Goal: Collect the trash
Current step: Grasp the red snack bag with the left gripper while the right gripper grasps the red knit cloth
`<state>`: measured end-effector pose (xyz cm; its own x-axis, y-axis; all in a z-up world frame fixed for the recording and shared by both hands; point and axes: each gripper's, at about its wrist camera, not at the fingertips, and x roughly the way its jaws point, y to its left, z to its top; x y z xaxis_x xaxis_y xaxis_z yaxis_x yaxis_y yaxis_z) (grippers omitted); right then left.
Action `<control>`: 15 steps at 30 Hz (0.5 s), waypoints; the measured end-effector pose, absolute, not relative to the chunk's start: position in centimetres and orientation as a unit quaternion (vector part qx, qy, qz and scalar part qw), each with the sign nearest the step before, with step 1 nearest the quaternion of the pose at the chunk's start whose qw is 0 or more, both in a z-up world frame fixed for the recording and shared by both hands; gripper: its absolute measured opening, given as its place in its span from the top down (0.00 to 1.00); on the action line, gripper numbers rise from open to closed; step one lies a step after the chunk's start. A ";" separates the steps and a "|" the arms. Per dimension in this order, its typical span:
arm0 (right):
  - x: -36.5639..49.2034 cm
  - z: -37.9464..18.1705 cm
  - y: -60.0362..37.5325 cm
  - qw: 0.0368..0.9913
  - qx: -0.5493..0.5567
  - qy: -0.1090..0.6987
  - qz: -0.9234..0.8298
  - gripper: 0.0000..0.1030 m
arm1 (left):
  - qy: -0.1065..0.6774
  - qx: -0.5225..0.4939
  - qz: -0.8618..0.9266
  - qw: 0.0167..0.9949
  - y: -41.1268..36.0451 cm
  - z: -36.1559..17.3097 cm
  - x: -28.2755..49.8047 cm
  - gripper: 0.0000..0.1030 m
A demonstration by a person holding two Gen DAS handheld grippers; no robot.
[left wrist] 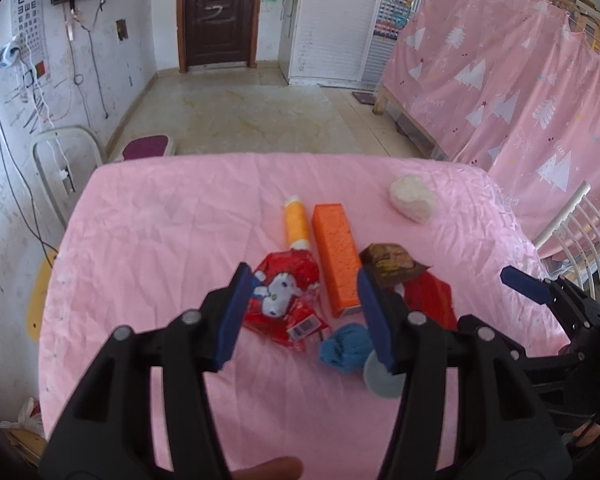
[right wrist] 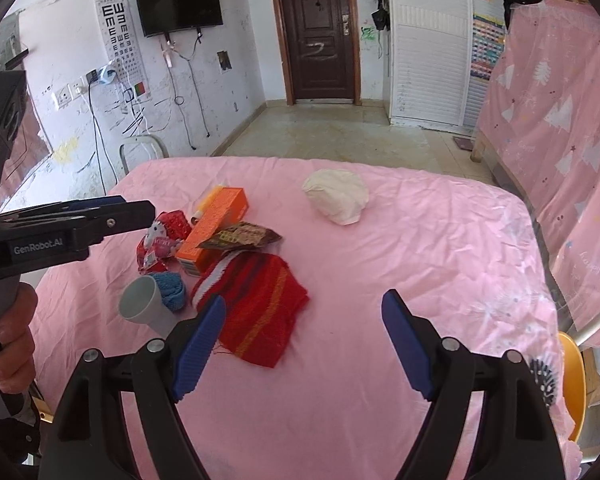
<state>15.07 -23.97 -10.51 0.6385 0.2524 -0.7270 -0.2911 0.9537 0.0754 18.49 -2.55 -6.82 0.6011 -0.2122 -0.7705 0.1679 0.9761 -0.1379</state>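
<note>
On the pink tablecloth lies a cluster: a red snack wrapper [left wrist: 284, 304], an orange box [left wrist: 336, 252], a yellow tube [left wrist: 297, 224], a brown wrapper [left wrist: 392, 262], a red knitted cloth [left wrist: 428, 300], a blue yarn ball [left wrist: 346, 346] and a grey cup [left wrist: 384, 376]. A crumpled white wad [left wrist: 412, 198] lies apart, farther back. My left gripper [left wrist: 302, 314] hovers open over the red wrapper and box, nothing between its pads. My right gripper [right wrist: 304, 340] hangs open above the cloth's near edge, right of the red knitted cloth [right wrist: 260, 300] and grey cup [right wrist: 144, 300], holding nothing.
The pink-covered table [right wrist: 420, 260] drops off at its far and side edges. A white chair [left wrist: 60, 160] stands at the left, another white chair [left wrist: 580, 224] and a yellow seat [right wrist: 572, 380] at the right. A pink curtain [left wrist: 500, 80] hangs on the right.
</note>
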 end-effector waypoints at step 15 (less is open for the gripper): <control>17.3 -13.0 -21.6 0.882 -0.027 0.438 0.172 0.32 | 0.464 -0.033 -0.121 0.877 -2.1 -10.1 20.3 0.49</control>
